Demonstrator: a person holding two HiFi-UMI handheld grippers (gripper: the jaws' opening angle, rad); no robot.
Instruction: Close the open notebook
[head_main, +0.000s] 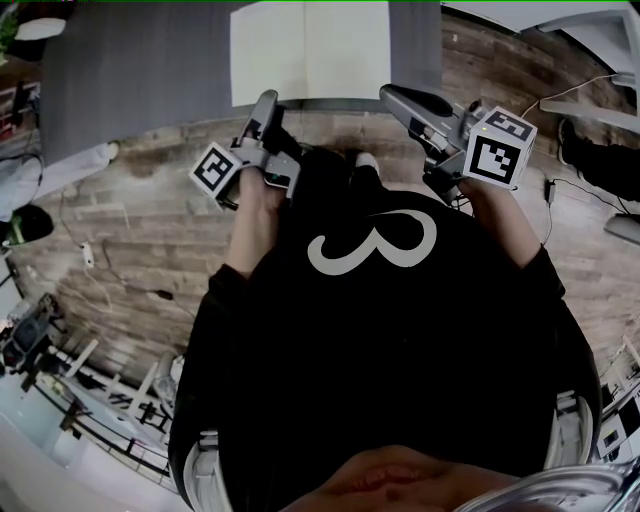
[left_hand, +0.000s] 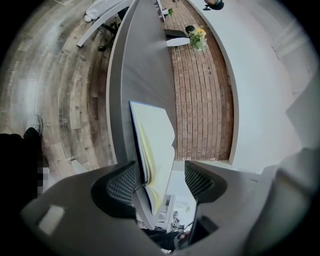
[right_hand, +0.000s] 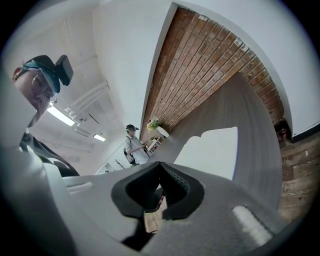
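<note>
The open notebook lies flat with its pale pages up, at the near edge of the grey table. My left gripper reaches over that edge at the notebook's near left corner. In the left gripper view the picture is rolled, so the notebook shows edge-on, and my left gripper stands open with the notebook's near end between its wide-set jaws. My right gripper hovers at the notebook's near right corner, beside it and apart from it. In the right gripper view my right gripper is shut and empty, with the notebook beyond.
The long table runs away along a brick wall, with a pot of yellow flowers at its far end. A person stands far off. Cables and chair legs lie on the wooden floor.
</note>
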